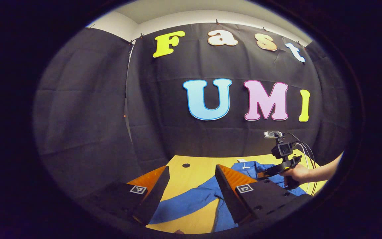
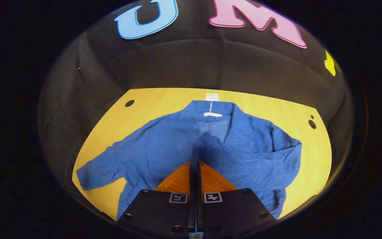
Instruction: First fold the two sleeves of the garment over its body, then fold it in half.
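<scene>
We see the right gripper (image 2: 196,166) clenched on the blue cardigan's (image 2: 158,146) sleeve (image 2: 244,159), drawing it across the body, while the left gripper (image 1: 191,181), released, waits above the other sleeve (image 1: 187,199) on the table (image 2: 164,96).

Left gripper (image 1: 191,179) hangs with jaws spread wide; right gripper (image 2: 195,166), hand-held, has jaws pressed together.
</scene>
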